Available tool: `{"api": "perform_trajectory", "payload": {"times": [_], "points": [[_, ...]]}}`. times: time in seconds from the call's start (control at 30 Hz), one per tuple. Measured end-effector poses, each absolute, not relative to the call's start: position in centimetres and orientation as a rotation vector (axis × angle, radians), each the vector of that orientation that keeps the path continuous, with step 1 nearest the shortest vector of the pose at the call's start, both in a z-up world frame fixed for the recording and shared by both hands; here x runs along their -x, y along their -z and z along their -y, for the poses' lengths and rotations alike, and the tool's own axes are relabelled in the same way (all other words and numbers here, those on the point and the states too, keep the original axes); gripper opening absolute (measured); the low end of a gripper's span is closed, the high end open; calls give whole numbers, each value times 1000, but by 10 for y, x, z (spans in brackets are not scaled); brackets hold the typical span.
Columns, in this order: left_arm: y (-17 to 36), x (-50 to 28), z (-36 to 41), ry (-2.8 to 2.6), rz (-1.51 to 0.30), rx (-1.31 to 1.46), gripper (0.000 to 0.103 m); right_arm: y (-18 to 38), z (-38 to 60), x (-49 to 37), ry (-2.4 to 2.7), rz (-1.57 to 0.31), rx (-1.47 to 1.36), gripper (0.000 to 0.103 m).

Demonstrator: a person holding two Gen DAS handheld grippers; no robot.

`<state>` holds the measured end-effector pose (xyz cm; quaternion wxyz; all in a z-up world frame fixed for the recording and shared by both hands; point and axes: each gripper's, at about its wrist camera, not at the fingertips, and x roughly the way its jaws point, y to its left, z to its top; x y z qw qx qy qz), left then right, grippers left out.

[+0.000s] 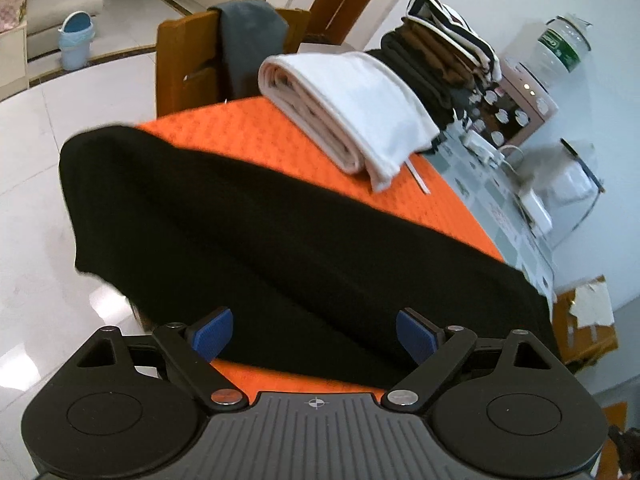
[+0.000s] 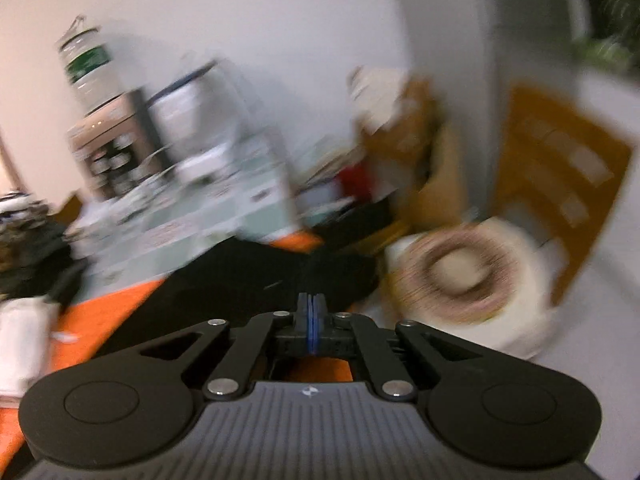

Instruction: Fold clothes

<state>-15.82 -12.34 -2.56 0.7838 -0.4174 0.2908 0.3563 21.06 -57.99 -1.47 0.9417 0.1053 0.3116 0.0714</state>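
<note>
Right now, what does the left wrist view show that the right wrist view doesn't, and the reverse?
Left wrist only: the open left gripper, a wooden chair draped with a grey garment, a blue bin.
Right wrist only: the shut right gripper, a blurred tape roll, cardboard.
Both: black garment on the orange tablecloth, folded white garment, water bottle.
</note>
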Motion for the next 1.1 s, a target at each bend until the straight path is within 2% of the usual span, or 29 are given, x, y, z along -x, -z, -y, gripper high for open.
{"api": "perform_trajectory", "payload": {"times": [0.17, 0.33, 0.5, 0.6, 0.67, 0.83, 1.1], "points": [[56, 183, 147, -794, -659, 968, 91, 21, 641, -201, -128, -733, -232, 1], [62, 195, 155, -829, -660, 997, 91, 43, 664, -205, -157, -860, -336, 1], [60, 189, 144, -884, -638, 1012, 91, 82, 650, -220, -214, -981, -496, 8], [60, 180, 130, -916, -619, 1035, 91, 102, 631, -229, -253, -1045, -571, 18], [62, 171, 118, -944, -607, 1054, 91, 116, 616, -237, -278, -1091, -626, 30], [75, 147, 86, -1023, -610, 1100, 91, 135, 579, -258, -356, -1196, -631, 37], [97, 95, 26, -1189, -716, 1036, 91, 141, 552, -272, -401, -1258, -541, 40]]}}
